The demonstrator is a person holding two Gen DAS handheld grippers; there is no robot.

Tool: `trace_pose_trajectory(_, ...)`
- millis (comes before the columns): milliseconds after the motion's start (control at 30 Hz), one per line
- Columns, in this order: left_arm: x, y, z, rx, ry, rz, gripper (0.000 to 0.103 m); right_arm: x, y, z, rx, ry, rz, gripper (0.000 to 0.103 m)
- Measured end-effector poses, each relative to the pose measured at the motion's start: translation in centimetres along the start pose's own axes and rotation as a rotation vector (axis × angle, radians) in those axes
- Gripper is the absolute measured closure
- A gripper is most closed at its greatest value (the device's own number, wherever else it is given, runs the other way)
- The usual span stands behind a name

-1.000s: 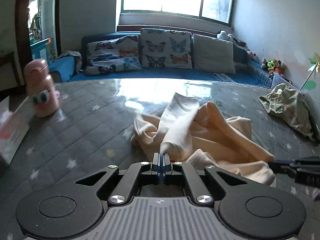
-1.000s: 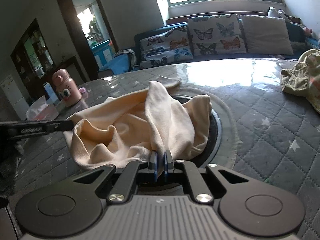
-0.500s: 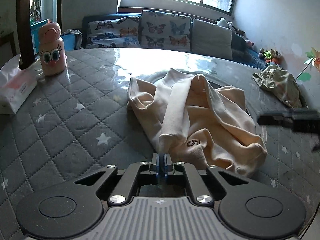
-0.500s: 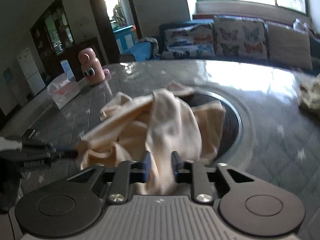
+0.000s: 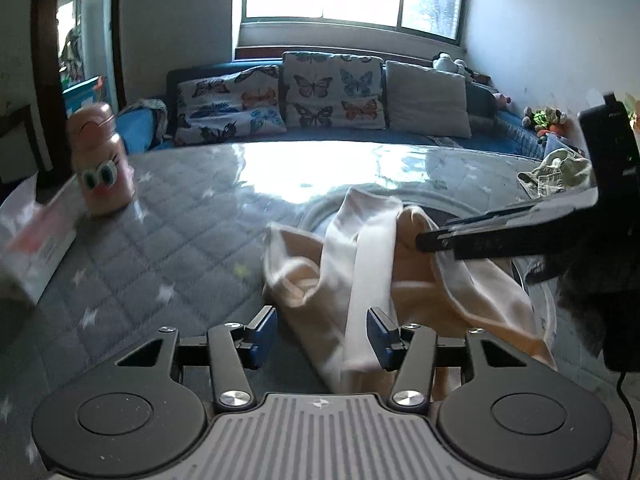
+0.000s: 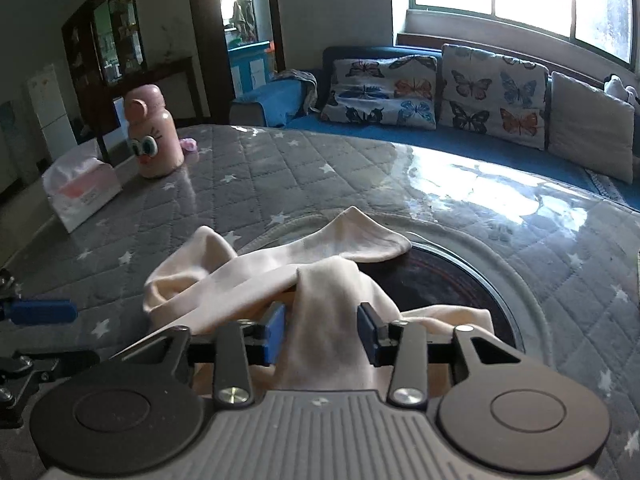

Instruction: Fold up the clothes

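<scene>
A cream garment (image 5: 372, 264) lies crumpled on the grey quilted table (image 5: 180, 240). My left gripper (image 5: 322, 338) is open, with a fold of the garment lying loose between its blue pads. My right gripper (image 6: 320, 334) is open too, with a strip of the same garment (image 6: 320, 280) draped between its pads. The right gripper also shows in the left wrist view (image 5: 500, 232) above the garment's right side. The left gripper's blue pad (image 6: 40, 312) shows at the left edge of the right wrist view.
A pink bottle with cartoon eyes (image 5: 102, 160) and a tissue box (image 5: 28, 236) stand at the table's left. A green garment (image 5: 556, 176) lies at the far right. A dark round inset (image 6: 440, 280) lies under the garment. A sofa with butterfly cushions (image 5: 320, 92) is behind.
Both grippers have opened and let go of the cream garment, which now lies slack between their pads. The right gripper has come in closer over the garment.
</scene>
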State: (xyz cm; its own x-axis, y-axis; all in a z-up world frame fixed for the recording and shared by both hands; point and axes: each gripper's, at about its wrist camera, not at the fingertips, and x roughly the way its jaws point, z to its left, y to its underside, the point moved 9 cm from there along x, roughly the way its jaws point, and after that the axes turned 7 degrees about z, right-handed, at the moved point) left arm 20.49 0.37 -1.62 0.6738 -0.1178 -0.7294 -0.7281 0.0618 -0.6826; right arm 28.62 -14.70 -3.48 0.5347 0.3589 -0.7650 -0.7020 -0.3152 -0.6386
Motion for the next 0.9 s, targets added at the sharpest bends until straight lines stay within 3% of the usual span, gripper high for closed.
trace_pose_trajectory(33,0.5,-0.5,-0.2,0.014,-0.001,-0.001,0.05,0.2,0.0,-0.2,0.006,0.0,0.002,0.082)
trace_pose_trajectory(133,2.1,-1.9,-0.9,0.051,-0.012,-0.002,0.05,-0.2,0.1,-1.1,0.032,0.009,-0.004,0.097)
trace_pose_trajectory(367,5.4,-3.5,-2.4,0.109,-0.022,0.017,0.05,-5.1,0.8,-4.7,0.107,0.048,-0.101,0.099)
trace_pose_trajectory(633,6.4,-4.2,-4.4,0.172,-0.008,-0.008,0.05,-12.6,4.6,-10.8,0.261,0.175,-0.204,0.099)
trace_pose_trajectory(800,7.5,-3.8,-6.0,0.232,-0.002,0.006,0.05,-14.7,9.3,-14.7,0.43,0.254,-0.172,0.098)
trace_pose_trajectory(900,8.6,-3.6,-6.5,0.255,-0.009,0.025,0.05,-14.4,11.7,-15.7,0.469,0.26,-0.112,0.093)
